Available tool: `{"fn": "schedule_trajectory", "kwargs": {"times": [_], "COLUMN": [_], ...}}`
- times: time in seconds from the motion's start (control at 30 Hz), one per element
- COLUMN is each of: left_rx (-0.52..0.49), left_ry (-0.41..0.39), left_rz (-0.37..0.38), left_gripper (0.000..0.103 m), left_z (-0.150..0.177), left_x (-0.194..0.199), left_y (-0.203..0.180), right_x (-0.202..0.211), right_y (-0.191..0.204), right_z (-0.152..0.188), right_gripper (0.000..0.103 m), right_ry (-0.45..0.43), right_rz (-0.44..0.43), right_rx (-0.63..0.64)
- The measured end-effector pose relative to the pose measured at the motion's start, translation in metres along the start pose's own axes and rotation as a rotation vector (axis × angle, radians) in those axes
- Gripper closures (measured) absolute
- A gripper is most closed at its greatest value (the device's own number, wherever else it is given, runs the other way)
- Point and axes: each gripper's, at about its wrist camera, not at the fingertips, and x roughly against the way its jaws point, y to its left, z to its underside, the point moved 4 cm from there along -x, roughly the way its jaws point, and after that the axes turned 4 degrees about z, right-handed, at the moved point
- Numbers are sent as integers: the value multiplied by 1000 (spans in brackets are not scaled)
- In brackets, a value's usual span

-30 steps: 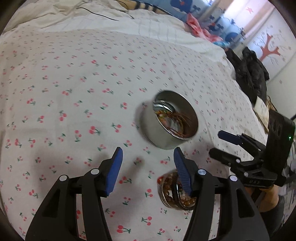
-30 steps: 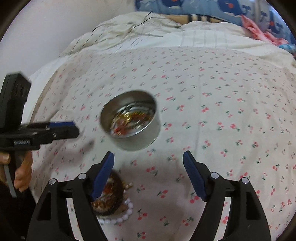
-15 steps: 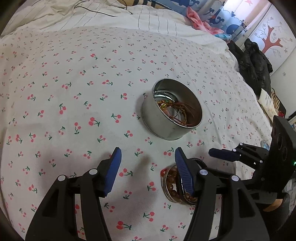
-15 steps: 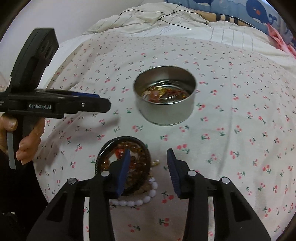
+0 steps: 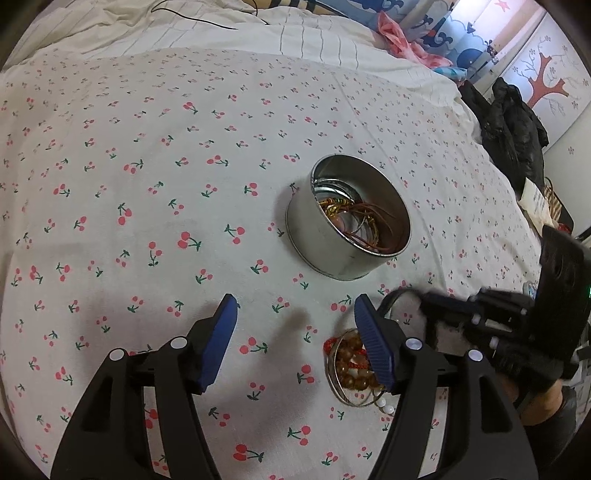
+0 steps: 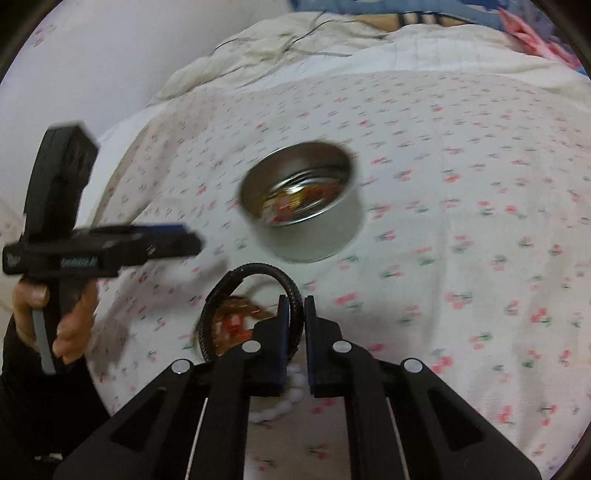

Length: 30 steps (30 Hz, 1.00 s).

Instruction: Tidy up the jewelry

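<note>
A round metal tin [image 5: 321, 251] with gold and red-brown jewelry inside stands on the cherry-print bedsheet. In front of it lies a pile of brown beads [image 5: 349, 363] with a thin ring and white beads [image 6: 291, 380]. My right gripper [image 6: 294, 301] is closing, and its pads press on a black braided bracelet [image 6: 258, 268] that arches up over the pile. In the left wrist view the right gripper [image 5: 439, 304] reaches in from the right with the black bracelet [image 5: 389, 299] at its tip. My left gripper [image 5: 295, 308] is opening over bare sheet left of the pile, nothing between its fingers.
The tin [image 6: 317, 240] sits just beyond the pile. A hand [image 6: 74, 314] holds the left gripper [image 6: 166, 240] at the left. Rumpled striped bedding with a black cable [image 5: 207, 20] lies at the back. Dark clothing [image 5: 517, 122] is piled off the bed's right side.
The right gripper's jaws went from wide open to closed on the black bracelet, whose loop now stands up from the pile. The left gripper's jaws spread slightly wider and stayed put.
</note>
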Motion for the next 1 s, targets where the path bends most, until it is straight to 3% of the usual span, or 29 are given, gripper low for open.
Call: {"fn": "schedule_trajectory", "kwargs": {"times": [0.23,0.3,0.37,0.43,0.57,0.7,0.73,0.77,0.83,0.9,1.0], "left_rx": [-37,-69,-115,-182,-369,-474,-484,-488,-495,-513,-450], "left_ry": [19,21,17,9,9,31,37,61,78,70,59], "left_rz": [-5,-13,-18,-26,-108,-142,-140,-122,-104,-103,-66], "left_gripper": [40,40,40,40,40,42,52,73,87,92,93], "left_z": [3,4,5,7,16,27,28,30,31,31,27], "left_x": [-7,-10,-14,-17,-31,-44,-46,-49,-51,-47,-40], "left_y": [-9,-16,-25,-39,-64,-74,-76,-77,-78,-79,-70], "right_x": [3,1,-1,0,-2,-4,-4,-5,-4,-4,-3], "right_y": [-35,-43,-45,-44,-44,-46,-45,-44,-43,-44,-44], "right_z": [2,4,4,6,7,6,7,7,8,7,7], "right_gripper": [94,93,73,62,60,59,57,55,53,52,52], "right_ry": [17,31,43,37,39,42,43,43,45,43,42], "right_rz": [183,188,187,161,149,136,134,133,130,129,129], "right_rx": [-38,-62,-74,-80,-81,-91,-88,-86,-82,-85,-86]}}
